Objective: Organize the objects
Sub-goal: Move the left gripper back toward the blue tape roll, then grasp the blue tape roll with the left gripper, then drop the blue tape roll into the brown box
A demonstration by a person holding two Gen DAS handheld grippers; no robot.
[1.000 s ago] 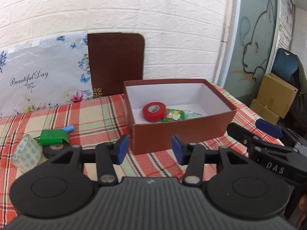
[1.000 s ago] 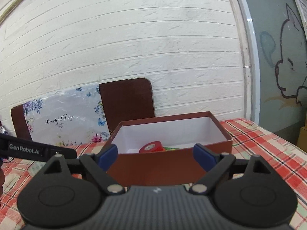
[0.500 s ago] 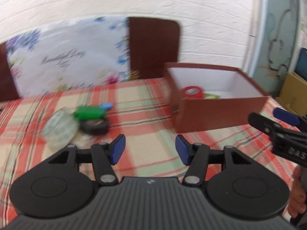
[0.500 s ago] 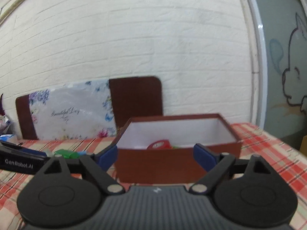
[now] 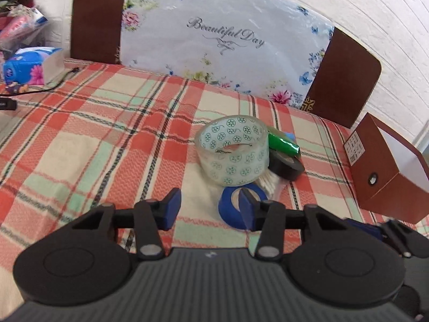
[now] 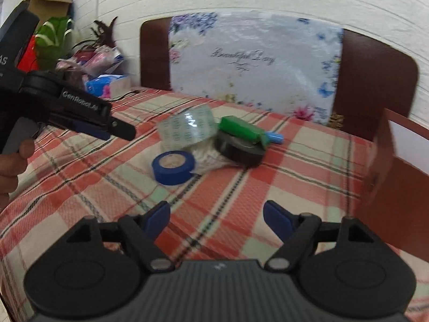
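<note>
Here the left gripper (image 5: pixel 207 208) hangs over the red, green and cream plaid tablecloth (image 5: pixel 80 139), its blue-padded jaws partly apart and closing, with nothing between them. The flat roll of blue tape (image 5: pixel 232 208) lies on the cloth just beyond its right-hand fingertip, which partly covers the roll in this view; the pads do not press on it. Directly behind the blue roll stands the wide clear tape roll printed with small teal flowers (image 5: pixel 233 151), upright on its edge. A bundle of white cotton swabs (image 5: pixel 268 182) peeps out between the two rolls. To the right of the clear roll lies a flat roll of black tape (image 5: pixel 285 165), and a glossy green packet (image 5: pixel 283 143) rests across its top.

Seen from the right wrist, the right gripper (image 6: pixel 217 218) hovers nearer the camera side of the cloth, its jaws wider apart than the left's, closing, and empty. The pile lies well ahead of it, the blue tape (image 6: pixel 173 167) nearest. The left gripper (image 6: pixel 118 130) reaches in from the left, held by a hand (image 6: pixel 13 158).

An open brown cardboard box with a white inside (image 5: pixel 383 171) stands at the right, apart from the pile.
</note>
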